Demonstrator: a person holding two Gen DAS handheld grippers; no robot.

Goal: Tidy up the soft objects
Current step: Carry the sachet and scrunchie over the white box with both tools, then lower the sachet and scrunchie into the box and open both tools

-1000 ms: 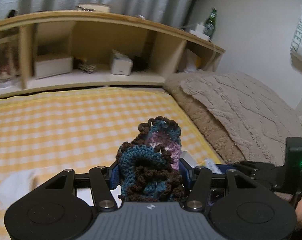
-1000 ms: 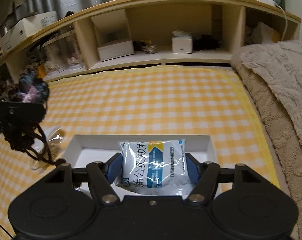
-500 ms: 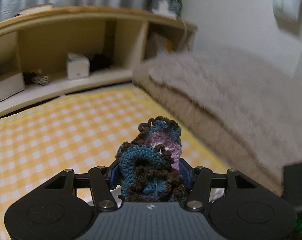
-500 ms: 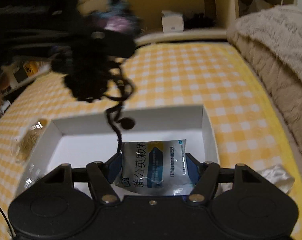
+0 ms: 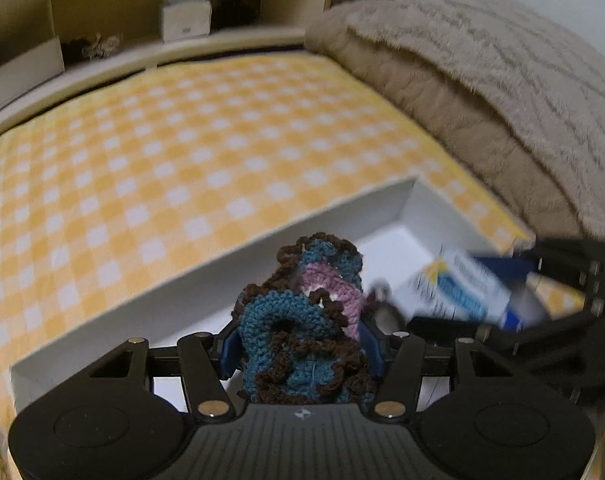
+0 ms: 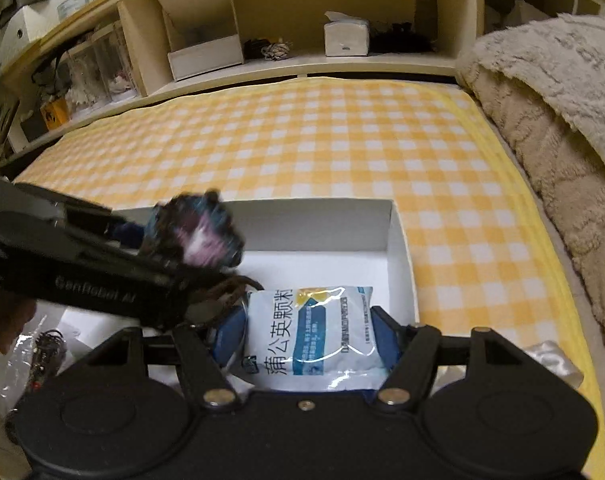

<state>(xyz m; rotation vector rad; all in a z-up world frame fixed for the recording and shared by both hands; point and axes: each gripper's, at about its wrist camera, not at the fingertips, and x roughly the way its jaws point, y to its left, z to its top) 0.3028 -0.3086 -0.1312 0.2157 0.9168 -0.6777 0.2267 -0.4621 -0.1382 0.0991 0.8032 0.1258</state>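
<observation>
My left gripper [image 5: 302, 344] is shut on a crocheted piece [image 5: 302, 320] of teal, brown and pink yarn and holds it over the open white box [image 5: 206, 280]. It also shows in the right wrist view [image 6: 198, 232], blurred, above the box's left half. My right gripper [image 6: 308, 332] is shut on a white and blue plastic pouch [image 6: 310, 332] with Chinese print, held over the box [image 6: 398, 248] near its right wall. The pouch also shows in the left wrist view [image 5: 466, 288] at the right.
The box lies on a yellow checked sheet [image 6: 322, 152]. A beige fluffy blanket [image 6: 562, 92] lies to the right. A wooden shelf [image 6: 302, 20] with small boxes runs along the back. Clear wrappers [image 6: 34, 352] lie left of the box, another [image 6: 550, 364] at its right.
My left gripper has swung right and down with the crochet, from above the sheet to low over the box beside my right gripper. My right gripper still holds the pouch over the box.
</observation>
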